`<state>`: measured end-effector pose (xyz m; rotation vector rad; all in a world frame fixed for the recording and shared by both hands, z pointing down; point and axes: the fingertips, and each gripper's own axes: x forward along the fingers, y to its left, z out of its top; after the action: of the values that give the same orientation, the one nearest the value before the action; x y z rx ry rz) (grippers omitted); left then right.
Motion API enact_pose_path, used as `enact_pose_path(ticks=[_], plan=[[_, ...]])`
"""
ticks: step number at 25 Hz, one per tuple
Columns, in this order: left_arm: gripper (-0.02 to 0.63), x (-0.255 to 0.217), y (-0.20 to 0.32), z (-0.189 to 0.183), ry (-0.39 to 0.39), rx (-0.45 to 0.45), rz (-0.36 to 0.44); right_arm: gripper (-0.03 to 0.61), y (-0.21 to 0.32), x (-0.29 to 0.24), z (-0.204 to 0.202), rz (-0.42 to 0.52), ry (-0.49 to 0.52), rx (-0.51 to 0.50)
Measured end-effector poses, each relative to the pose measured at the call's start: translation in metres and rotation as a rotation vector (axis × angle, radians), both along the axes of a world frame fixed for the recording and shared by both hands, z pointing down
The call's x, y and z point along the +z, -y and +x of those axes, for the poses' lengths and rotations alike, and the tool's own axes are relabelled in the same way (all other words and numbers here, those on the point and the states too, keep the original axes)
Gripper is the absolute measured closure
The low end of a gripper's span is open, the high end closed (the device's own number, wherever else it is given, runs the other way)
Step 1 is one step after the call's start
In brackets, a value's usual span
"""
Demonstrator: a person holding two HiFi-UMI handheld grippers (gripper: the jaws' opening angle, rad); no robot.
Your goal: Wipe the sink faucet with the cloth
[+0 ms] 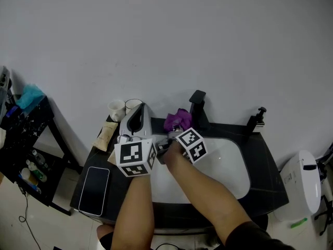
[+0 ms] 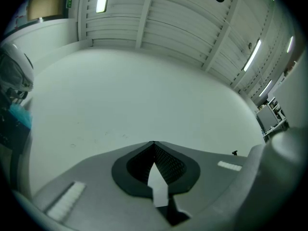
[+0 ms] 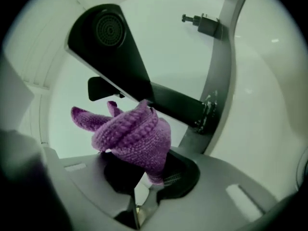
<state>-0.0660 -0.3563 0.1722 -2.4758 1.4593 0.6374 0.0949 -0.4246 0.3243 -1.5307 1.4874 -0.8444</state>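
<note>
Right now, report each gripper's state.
Left gripper: shut, empty.
Right gripper: shut on the purple cloth.

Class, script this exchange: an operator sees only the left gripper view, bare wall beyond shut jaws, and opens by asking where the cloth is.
Observer: The purple cloth is clamped in the right gripper.
Operator: Is it on the faucet?
Observer: The black faucet stands just behind the cloth, but I cannot confirm contact.
Operator: Anything beside the sink?
Observer: A phone lies flat on the dark counter to the left of the sink.
</note>
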Motion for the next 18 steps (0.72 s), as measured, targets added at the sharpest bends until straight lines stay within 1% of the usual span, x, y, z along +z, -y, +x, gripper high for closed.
enact_pose_path(ticks=[2, 4, 6, 9, 13, 16, 18], plan=[[0.597, 0.002, 0.002, -0.001, 0.002, -0.003, -0.009, 0.522, -0.003, 0.006, -0.004, -0.007, -0.014, -0.016], [0.597, 0.004, 0.003, 0.000, 0.004, -0.004, -0.015, 0.522, -0.006, 0.005, -0.009, -0.008, -0.056, -0.048], [0.597, 0.005, 0.003, 0.001, 0.013, -0.004, -0.015, 0.522, -0.013, 0.000, -0.018, -0.003, -0.160, -0.109], [0.597, 0.007, 0.004, -0.001, 0.016, -0.008, -0.024, 0.522, -0.032, -0.012, -0.039, 0.021, -0.411, -0.225], [0.597, 0.015, 0.007, -0.004, 0.005, -0.017, -0.061, 0.522, -0.059, -0.033, -0.052, 0.070, -0.693, -0.329], [0.597, 0.022, 0.011, 0.005, 0.008, 0.008, -0.097, 0.522, -0.088, -0.056, -0.051, 0.165, -0.952, -0.368], [0.597, 0.031, 0.016, 0.011, -0.043, 0.051, -0.165, 0.522, -0.112, -0.074, -0.044, 0.264, -1.139, -0.351]])
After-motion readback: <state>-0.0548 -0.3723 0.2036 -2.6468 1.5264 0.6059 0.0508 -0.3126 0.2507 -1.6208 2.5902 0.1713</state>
